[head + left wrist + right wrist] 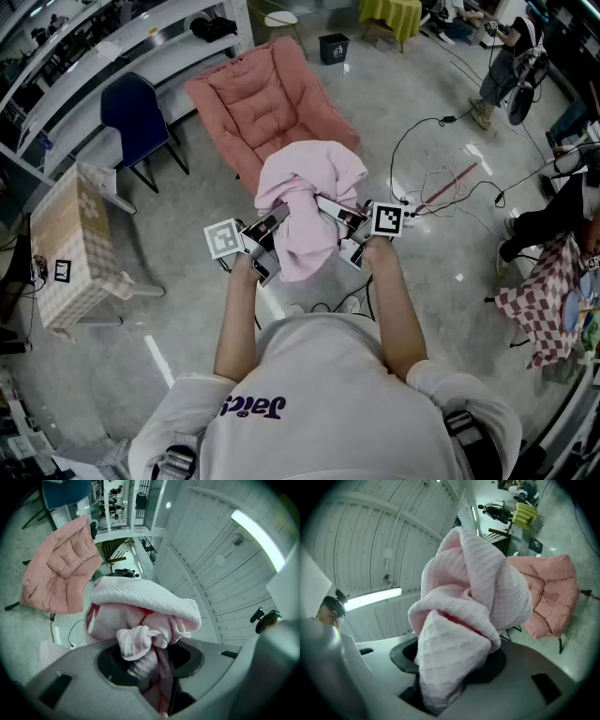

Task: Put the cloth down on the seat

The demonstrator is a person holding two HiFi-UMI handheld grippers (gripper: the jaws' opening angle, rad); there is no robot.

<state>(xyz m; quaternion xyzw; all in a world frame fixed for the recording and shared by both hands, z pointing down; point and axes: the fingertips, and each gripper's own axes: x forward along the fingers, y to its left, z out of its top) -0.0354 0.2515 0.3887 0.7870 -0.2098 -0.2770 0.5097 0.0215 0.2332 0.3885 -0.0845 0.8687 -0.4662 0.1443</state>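
A pale pink waffle-weave cloth [305,197] hangs bunched in the air between my two grippers, in front of a pink padded seat [267,103]. My left gripper [272,228] is shut on the cloth's left side, and a wad of the cloth [140,641] is pinched in its jaws. My right gripper [339,220] is shut on the right side, where the cloth [459,634] fills the jaws and hides them. The seat [61,569] lies beyond the cloth, and it shows in the right gripper view as the seat [551,597] too.
A dark blue chair [136,112] stands left of the seat beside a white desk [112,66]. A checked box [75,244] sits at the left. Cables [450,183] trail over the floor at the right. A checked cloth [544,300] and seated people are at the far right.
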